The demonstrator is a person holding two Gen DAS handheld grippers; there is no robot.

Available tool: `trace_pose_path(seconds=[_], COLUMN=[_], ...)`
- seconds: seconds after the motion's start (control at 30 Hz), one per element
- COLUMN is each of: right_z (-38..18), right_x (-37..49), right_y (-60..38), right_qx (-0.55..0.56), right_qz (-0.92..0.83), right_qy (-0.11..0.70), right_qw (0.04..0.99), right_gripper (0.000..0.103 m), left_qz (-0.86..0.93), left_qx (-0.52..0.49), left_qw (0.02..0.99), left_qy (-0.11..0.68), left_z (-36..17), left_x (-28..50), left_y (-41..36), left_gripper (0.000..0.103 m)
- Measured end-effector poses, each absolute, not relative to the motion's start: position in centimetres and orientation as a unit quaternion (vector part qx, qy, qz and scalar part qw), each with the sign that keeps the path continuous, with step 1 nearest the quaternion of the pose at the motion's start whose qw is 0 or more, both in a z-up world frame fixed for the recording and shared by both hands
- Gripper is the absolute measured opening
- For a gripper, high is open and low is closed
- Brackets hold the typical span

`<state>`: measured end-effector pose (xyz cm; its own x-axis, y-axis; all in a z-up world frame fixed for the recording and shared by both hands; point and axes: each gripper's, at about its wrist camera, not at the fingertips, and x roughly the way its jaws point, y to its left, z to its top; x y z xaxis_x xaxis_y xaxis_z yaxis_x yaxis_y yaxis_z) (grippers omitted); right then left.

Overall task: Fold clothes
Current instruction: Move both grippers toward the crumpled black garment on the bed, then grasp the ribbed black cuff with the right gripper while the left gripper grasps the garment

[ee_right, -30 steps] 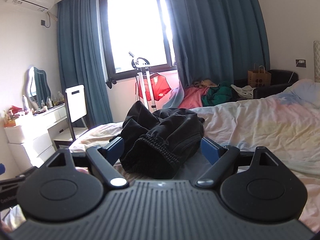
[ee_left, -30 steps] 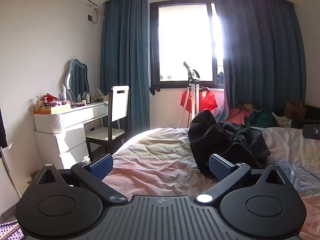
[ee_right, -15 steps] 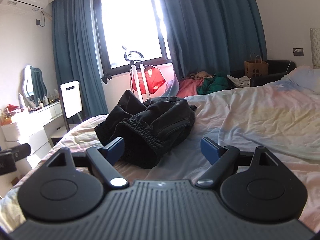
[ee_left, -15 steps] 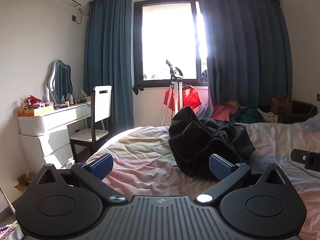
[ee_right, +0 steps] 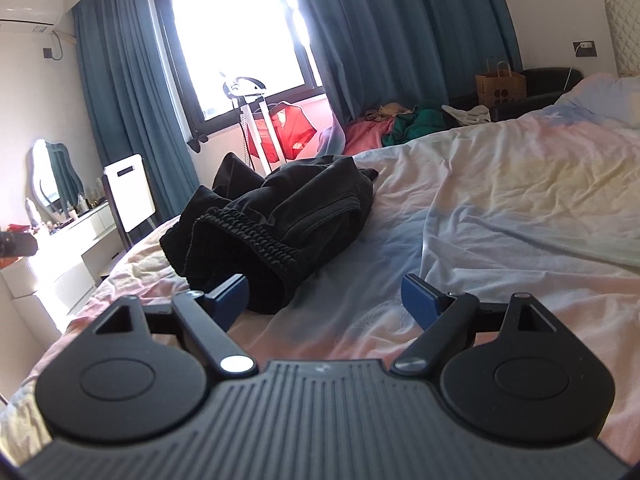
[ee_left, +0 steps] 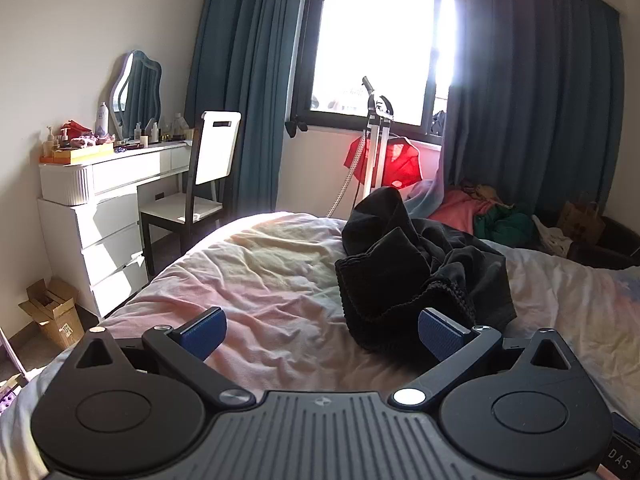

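A crumpled black garment with a ribbed elastic band lies in a heap on the bed, seen in the left wrist view (ee_left: 416, 264) and in the right wrist view (ee_right: 280, 220). My left gripper (ee_left: 322, 334) is open and empty, just short of the heap, its right finger beside the ribbed edge. My right gripper (ee_right: 326, 298) is open and empty, its left finger close to the heap's near end. The bed (ee_left: 256, 280) has a wrinkled pastel sheet (ee_right: 500, 208).
A white dresser (ee_left: 104, 208) with a mirror and a chair (ee_left: 200, 188) stand left of the bed. A garment steamer with a red cloth (ee_left: 380, 152) stands by the window. Clothes pile on a dark sofa (ee_right: 404, 120) at the back right. A cardboard box (ee_left: 48, 312) sits on the floor.
Both grippers have moved closer to the black garment and tilted down toward the bed. The heap has not moved. Both stay open.
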<state>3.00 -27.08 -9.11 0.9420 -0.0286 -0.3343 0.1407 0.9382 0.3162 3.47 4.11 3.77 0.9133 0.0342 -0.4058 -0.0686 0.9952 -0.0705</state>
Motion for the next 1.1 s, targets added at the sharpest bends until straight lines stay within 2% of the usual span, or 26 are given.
trace_pose_path(seconds=[0.23, 0.4, 0.47, 0.53, 0.6, 0.8, 0.87, 0.93, 1.0, 1.1], right_z=[-11.1, -12.8, -13.3, -13.8, -14.3, -15.3, -15.3, -15.1, -14.5, -13.0], right_x=[5.2, 6.2, 7.2, 9.3, 11.7, 20.0, 22.7, 24.5, 25.1, 24.2], right_y=[-27.8, -28.4, -27.7, -26.7, -25.6, -21.9, -20.7, -20.0, -20.4, -21.2], right_qx=[0.173, 0.207, 0.201, 0.189, 0.193, 0.151, 0.103, 0.065, 0.066, 0.06], right_qz=[-0.052, -0.048, -0.039, -0.021, -0.012, -0.058, -0.086, -0.13, -0.153, -0.172], right_qy=[0.187, 0.223, 0.239, 0.255, 0.261, 0.227, 0.222, 0.22, 0.216, 0.204], right_qw=[0.966, 0.952, 0.949, 0.948, 0.946, 0.96, 0.966, 0.965, 0.962, 0.962], right_gripper=[0.085, 0.085, 0.087, 0.081, 0.082, 0.08, 0.071, 0.047, 0.032, 0.024], left_qz=[0.003, -0.022, -0.027, -0.035, -0.04, 0.008, 0.013, 0.015, 0.015, 0.023], left_qx=[-0.069, -0.082, -0.092, -0.121, -0.159, -0.237, -0.267, -0.302, -0.34, -0.395], left_qw=[0.986, 0.982, 0.981, 0.977, 0.97, 0.954, 0.944, 0.931, 0.914, 0.887], left_qy=[0.153, 0.166, 0.168, 0.174, 0.177, 0.184, 0.193, 0.203, 0.221, 0.238], left_z=[1.8, 0.8, 0.5, 0.0, -0.9, -3.6, -4.3, -5.0, -5.8, -7.0], left_x=[5.0, 6.6, 6.9, 7.4, 8.0, 9.8, 10.3, 10.8, 11.1, 11.1], left_y=[2.3, 2.4, 3.4, 5.2, 7.5, 13.8, 15.2, 16.7, 18.0, 19.7], left_gripper=[0.103, 0.103, 0.103, 0.103, 0.103, 0.103, 0.103, 0.103, 0.103, 0.103])
